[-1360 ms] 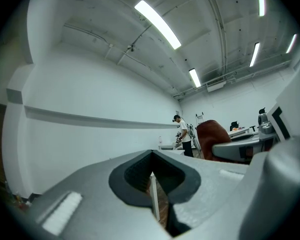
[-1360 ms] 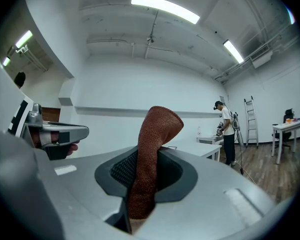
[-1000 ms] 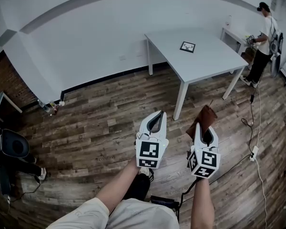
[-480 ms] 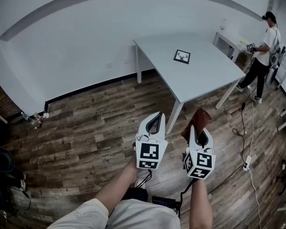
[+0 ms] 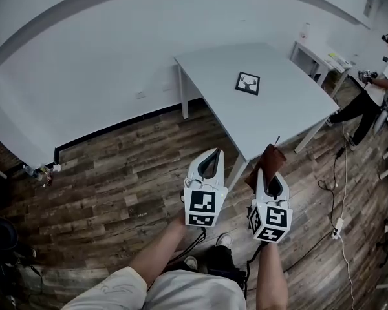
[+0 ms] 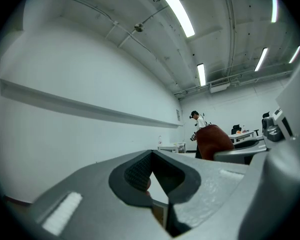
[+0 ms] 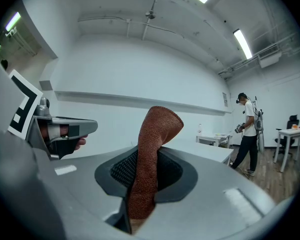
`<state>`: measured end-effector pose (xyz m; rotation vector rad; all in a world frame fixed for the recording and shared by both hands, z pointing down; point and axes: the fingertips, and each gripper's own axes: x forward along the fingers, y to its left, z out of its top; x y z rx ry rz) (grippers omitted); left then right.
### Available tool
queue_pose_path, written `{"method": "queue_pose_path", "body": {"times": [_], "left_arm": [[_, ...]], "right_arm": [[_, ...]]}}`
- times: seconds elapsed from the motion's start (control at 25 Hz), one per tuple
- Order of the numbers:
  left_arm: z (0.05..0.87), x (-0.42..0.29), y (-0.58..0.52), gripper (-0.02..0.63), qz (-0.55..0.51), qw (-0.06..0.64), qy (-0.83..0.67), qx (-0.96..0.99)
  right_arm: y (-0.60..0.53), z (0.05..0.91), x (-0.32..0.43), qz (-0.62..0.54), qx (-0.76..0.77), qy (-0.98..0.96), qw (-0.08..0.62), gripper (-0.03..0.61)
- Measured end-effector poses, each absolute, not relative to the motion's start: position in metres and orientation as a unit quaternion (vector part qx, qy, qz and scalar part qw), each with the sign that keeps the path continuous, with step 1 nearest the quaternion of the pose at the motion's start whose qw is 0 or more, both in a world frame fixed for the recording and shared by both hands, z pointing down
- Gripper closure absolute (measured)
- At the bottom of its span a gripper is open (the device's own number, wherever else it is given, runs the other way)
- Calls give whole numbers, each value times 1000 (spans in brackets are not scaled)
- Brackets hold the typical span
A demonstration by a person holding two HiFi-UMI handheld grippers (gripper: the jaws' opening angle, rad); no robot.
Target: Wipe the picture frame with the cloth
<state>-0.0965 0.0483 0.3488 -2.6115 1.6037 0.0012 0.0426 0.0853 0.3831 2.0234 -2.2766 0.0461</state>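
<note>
No readable text, numbers or brand marks in any view. The only print is black-and-white square markers on the cubes of the left gripper [image 5: 215,155] and right gripper [image 5: 272,175]. These are coded blocks, not letters or digits. The picture frame [image 5: 247,82] on the counter [image 5: 291,112] shows a dark antler-like graphic with no legible caption. The wall sign [image 5: 368,4] at the far upper right is too small to read.

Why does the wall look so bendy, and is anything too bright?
Head view: the wide lens bows the wall and the table edges. Right gripper view: black corners ring the picture, and the cloth looks sharp. Left gripper view: ceiling light strips glare bright white.
</note>
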Motion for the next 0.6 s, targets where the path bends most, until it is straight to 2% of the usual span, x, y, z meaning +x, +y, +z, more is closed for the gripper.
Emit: {"method": "queue_pose_path", "body": {"times": [0.6], "left_arm": [[359,35,-201,613,-2,43,540,-841]], "right_arm": [[-171,405,170,43,650,-759,27,476]]}}
